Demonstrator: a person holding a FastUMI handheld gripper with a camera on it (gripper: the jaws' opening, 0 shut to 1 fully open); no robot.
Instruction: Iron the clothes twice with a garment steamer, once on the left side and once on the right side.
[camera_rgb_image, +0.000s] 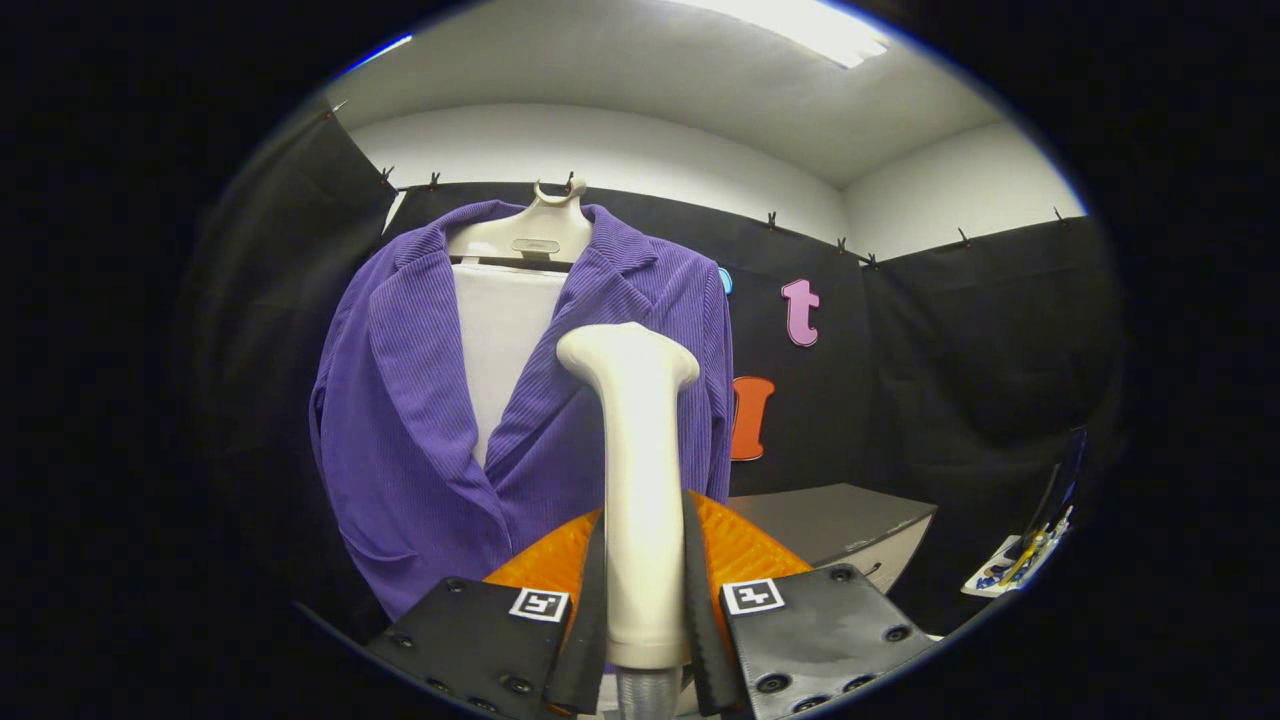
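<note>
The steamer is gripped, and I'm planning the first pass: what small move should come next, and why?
Probably ease the steamer forward until its head meets the purple jacket. The gripper is shut on the steamer's handle, the head stands upright before the jacket's front panel, and contact cannot be confirmed, so closing in comes before any stroke.

Bright ceiling light (800, 25), fisheye-warped edges.

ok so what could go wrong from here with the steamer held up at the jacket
1. The jaws of the gripper pinch only the lower part of the tall cream garment steamer, so its head could tip or twist as it moves.
2. The purple ribbed jacket hangs loose on a pale hanger; a hard push may swing it away.
3. The steamer head sits over the right front panel, so the other side could get skipped.
</note>
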